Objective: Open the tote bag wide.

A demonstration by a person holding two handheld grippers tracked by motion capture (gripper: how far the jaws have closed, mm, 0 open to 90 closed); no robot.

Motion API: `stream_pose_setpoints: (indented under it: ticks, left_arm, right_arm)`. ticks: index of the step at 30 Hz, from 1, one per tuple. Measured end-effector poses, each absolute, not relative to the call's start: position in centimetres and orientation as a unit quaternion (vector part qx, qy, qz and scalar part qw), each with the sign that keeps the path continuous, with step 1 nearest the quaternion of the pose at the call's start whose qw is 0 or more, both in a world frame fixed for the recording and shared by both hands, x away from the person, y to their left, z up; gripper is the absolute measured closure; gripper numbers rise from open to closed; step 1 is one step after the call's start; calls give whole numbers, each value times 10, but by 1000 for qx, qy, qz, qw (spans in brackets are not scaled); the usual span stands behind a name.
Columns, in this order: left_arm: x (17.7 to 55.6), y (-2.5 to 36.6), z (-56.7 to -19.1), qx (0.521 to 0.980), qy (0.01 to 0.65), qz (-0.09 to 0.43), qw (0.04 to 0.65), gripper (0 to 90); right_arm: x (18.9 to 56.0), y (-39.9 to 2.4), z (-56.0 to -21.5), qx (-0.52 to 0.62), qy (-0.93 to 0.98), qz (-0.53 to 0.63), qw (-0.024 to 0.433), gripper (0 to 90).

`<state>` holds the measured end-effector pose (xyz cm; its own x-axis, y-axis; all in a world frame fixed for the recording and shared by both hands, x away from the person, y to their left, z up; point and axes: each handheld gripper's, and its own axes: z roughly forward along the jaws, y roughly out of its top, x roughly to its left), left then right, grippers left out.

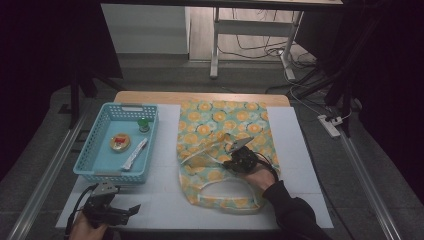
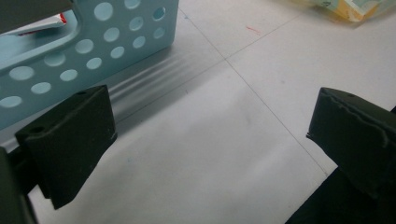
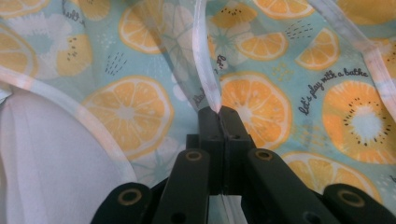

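Observation:
A tote bag printed with orange slices lies flat on the white table cover, its mouth toward the near edge. My right gripper rests over the bag's middle, shut on the bag's pale handle strap, which rises from between the closed jaws. My left gripper sits low at the near left corner of the table, open, with nothing between its black pads; bare white cover lies under them. The blue basket's perforated wall stands just beyond the left gripper.
A light blue perforated basket at the left holds a round yellow and red item, a small green object and a white packet. A wooden table edge runs along the back. Cables and a desk frame lie on the floor beyond.

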<state>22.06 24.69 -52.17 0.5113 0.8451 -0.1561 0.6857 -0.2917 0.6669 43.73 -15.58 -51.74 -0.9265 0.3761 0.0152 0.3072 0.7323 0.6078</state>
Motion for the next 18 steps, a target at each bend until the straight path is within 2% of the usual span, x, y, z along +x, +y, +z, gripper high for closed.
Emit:
stream_pose_setpoints:
  ticks: [18]
  left_arm:
    - [221,247,-522,795,482,112,351,6]
  right_arm:
    - [444,-165,-489,198,907,369,55,900]
